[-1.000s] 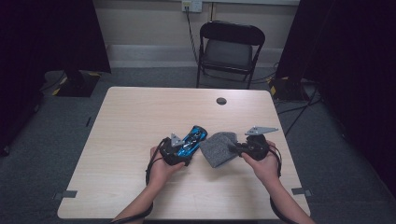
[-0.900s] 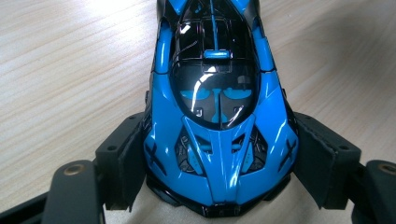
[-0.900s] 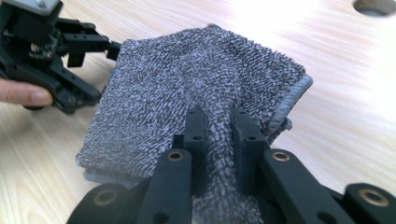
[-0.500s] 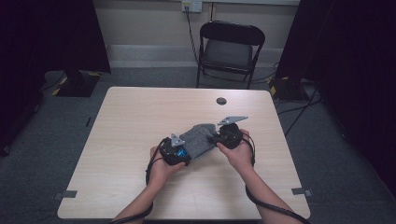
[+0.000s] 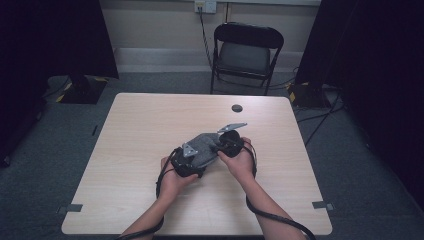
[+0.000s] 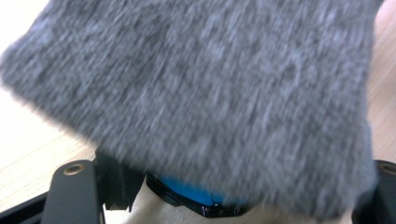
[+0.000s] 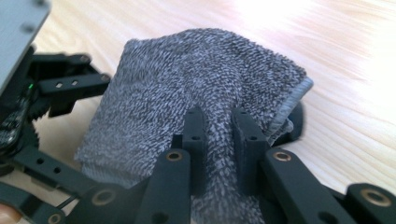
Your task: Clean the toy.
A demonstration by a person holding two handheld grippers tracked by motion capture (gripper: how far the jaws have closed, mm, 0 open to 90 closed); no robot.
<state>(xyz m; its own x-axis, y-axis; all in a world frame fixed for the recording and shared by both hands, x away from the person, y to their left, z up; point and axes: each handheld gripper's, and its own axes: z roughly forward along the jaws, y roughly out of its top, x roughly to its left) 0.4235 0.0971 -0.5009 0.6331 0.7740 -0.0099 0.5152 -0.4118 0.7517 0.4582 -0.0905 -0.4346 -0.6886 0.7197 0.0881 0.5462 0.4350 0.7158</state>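
A grey terry cloth [image 5: 202, 145] lies draped over the front of my left gripper [image 5: 192, 161], just right of the table's middle. My right gripper [image 5: 216, 145] is shut on that cloth [image 7: 187, 79], its two fingertips [image 7: 194, 122] pinching a fold. In the right gripper view the right gripper [image 7: 219, 116] reaches toward the left gripper [image 7: 70, 88] from the side. In the left gripper view the cloth [image 6: 201, 93] hangs close over the lens. Under its hem a blue object with a black rim [image 6: 187, 190] sits between the jaws of my left gripper [image 6: 224, 196], which is shut on it.
The light wooden table [image 5: 150, 120] has bare room to the left and the back. A small black round thing [image 5: 236, 108] lies near the far edge. A black folding chair [image 5: 247, 50] stands beyond the table, with cables on the floor to the right.
My right gripper has carried the grey cloth leftward, from beside the blue object to over it, so the cloth now covers the blue object and the left gripper's front. The left hand stayed put.
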